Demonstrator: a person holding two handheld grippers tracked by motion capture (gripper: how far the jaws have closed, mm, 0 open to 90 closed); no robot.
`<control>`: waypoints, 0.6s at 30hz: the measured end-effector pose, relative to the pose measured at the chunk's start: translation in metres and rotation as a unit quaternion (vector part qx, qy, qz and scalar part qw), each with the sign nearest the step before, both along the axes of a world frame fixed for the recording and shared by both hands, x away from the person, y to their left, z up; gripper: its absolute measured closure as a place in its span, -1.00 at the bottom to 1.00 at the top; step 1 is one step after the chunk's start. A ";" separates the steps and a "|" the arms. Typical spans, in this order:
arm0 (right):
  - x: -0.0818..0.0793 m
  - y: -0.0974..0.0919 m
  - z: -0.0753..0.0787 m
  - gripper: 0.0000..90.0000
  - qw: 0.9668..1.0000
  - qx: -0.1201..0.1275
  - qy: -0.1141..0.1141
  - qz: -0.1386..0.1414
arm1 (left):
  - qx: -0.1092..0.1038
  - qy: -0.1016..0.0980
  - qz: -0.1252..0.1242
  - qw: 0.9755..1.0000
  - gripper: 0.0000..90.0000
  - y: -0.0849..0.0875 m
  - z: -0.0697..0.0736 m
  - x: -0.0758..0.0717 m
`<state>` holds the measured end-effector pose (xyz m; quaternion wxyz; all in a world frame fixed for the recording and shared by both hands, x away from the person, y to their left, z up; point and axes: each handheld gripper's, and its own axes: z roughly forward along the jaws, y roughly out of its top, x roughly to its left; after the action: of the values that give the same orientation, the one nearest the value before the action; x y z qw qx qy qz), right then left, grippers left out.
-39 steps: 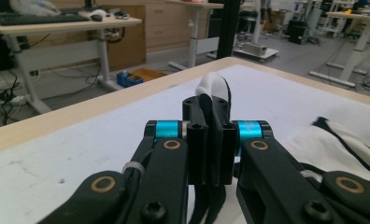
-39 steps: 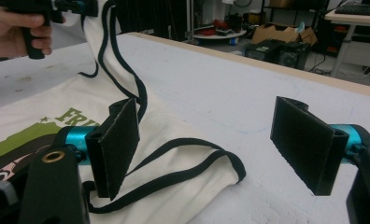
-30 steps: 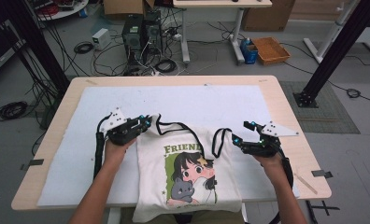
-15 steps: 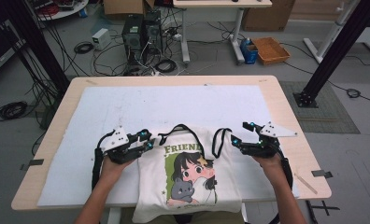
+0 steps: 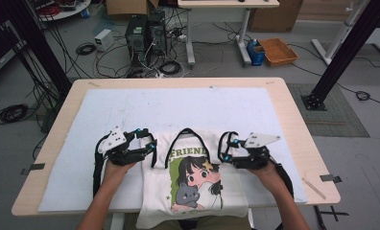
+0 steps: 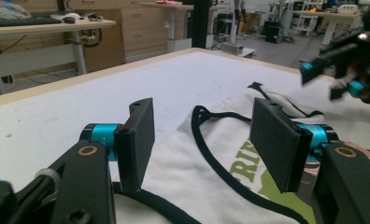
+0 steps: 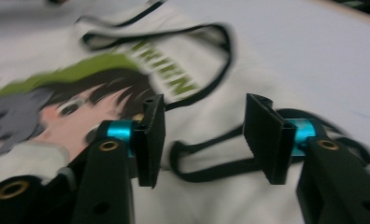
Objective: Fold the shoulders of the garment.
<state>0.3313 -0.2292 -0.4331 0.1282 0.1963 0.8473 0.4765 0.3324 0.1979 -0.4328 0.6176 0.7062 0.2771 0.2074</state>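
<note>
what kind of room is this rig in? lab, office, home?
Most likely a robotics or engineering lab. Desktop computer towers stand on the floor amid loose cables, black frame posts flank the padded table, and workbenches fill the background.

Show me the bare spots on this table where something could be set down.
The white mat lies bare across its far half, beyond the shirt. Bare strips also run left of the left tool and right of the right tool. The near middle is crowded: shirt, straps, both tools.
</note>
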 end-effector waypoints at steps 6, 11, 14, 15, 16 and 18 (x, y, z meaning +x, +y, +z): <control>-0.004 0.021 -0.012 0.69 0.994 -0.095 -0.031 0.036 | 0.003 0.008 -0.007 1.000 -0.10 -0.001 -0.001 0.000; -0.003 0.013 -0.008 0.92 0.996 -0.079 -0.025 0.031 | 0.032 0.043 -0.043 0.998 -0.09 -0.006 -0.005 -0.002; -0.004 0.002 -0.004 0.92 0.998 -0.046 -0.018 0.025 | 0.059 0.064 -0.084 0.993 -0.04 -0.014 -0.010 -0.004; -0.003 -0.001 -0.004 0.92 0.999 -0.042 -0.015 0.020 | 0.070 0.069 -0.097 0.990 -0.04 -0.017 -0.011 -0.005; -0.003 -0.003 -0.005 0.92 0.999 -0.041 -0.014 0.017 | 0.084 0.068 -0.108 0.988 -0.05 -0.020 -0.012 -0.006; -0.002 -0.004 -0.006 0.91 0.999 -0.037 -0.009 0.012 | 0.102 0.066 -0.120 0.985 -0.11 -0.025 -0.014 -0.007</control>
<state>0.3291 -0.2336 -0.4387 0.1374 0.1766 0.8656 0.4479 0.3251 0.1726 -0.4470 0.5431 0.8060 0.2073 0.1119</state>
